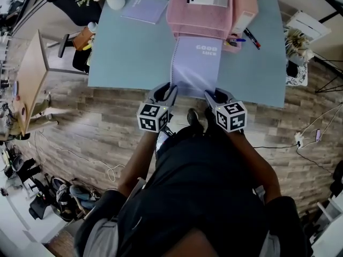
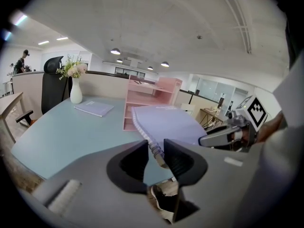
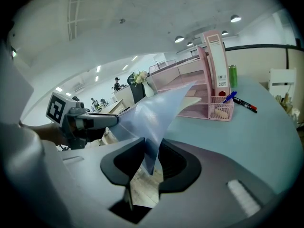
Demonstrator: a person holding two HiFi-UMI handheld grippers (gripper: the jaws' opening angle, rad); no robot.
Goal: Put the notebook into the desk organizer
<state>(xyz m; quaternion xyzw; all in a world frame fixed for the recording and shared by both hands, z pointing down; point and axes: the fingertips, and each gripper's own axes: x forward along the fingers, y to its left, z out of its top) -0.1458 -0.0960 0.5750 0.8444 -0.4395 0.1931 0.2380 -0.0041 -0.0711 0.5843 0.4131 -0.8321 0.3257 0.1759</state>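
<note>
A lavender spiral notebook is held by its two near corners, just off the blue table's front edge. Its far end points at the pink desk organizer. My left gripper is shut on the spiral-bound corner, which sits between the jaws in the left gripper view. My right gripper is shut on the other near corner, where the thin cover bends up out of the jaws. Each gripper view shows the other gripper across the notebook. The organizer stands behind it.
A second notebook and a white vase of flowers sit at the table's far left. Pens lie to the right of the organizer. A wooden desk stands to the left, and cables run across the floor on the right.
</note>
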